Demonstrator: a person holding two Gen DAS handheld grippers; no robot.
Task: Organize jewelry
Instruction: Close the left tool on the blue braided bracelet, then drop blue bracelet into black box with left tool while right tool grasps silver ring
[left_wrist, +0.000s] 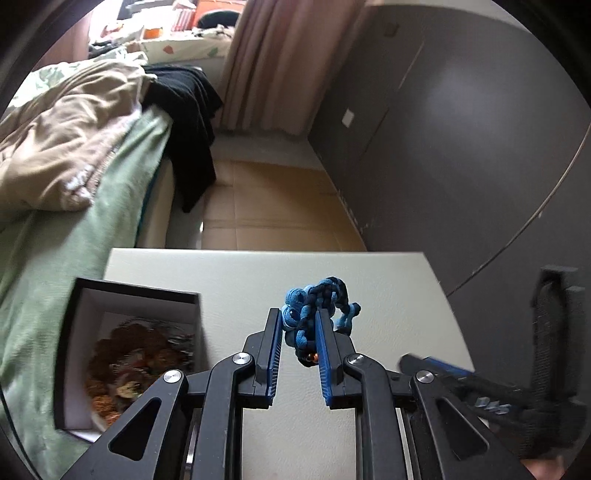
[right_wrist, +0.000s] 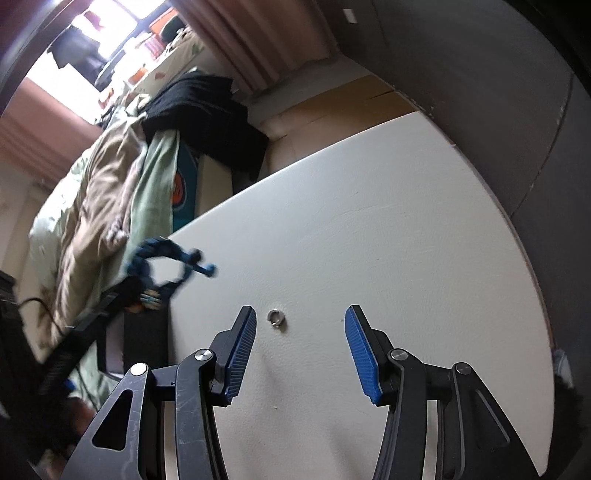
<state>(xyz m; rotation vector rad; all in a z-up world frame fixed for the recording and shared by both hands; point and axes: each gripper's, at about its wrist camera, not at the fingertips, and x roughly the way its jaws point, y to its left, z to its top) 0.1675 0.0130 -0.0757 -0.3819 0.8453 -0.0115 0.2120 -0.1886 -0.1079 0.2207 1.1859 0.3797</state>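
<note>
- In the left wrist view, a black box (left_wrist: 129, 295) with white inner walls sits at about 8 o'clock on the near left corner of the table (left_wrist: 240, 277), holding a blurred heap of brownish and gold-toned jewelry (left_wrist: 136, 362); single pieces cannot be told apart.
- At the centre, the left hand-held gripper (left_wrist: 298, 314) has its two blue-padded fingers drawn in on a braided blue and dark-blue bracelet (left_wrist: 317, 310). The bracelet is pinched between the pads, bunched up, with its loop rising past the fingertips toward 12 o'clock and a small orange bead near the lower end.
- At 4 o'clock, the right hand-held gripper (left_wrist: 436, 365) shows as a dark, blurred shape with a blue strip, apart from the bracelet.
- In the right wrist view, the bracelet (right_wrist: 166, 258) shows at about 9 o'clock, over the table's left edge, held by the left hand-held gripper (right_wrist: 147, 291), both smeared by motion.
- At the centre, a small silver ring (right_wrist: 276, 317) lies flat on the table (right_wrist: 369, 221), just right of the left fingertip (right_wrist: 247, 314).
- The right hand-held gripper (right_wrist: 300, 314) is spread wide and holds nothing; the ring lies between its fingertips, probably touching neither.
</note>
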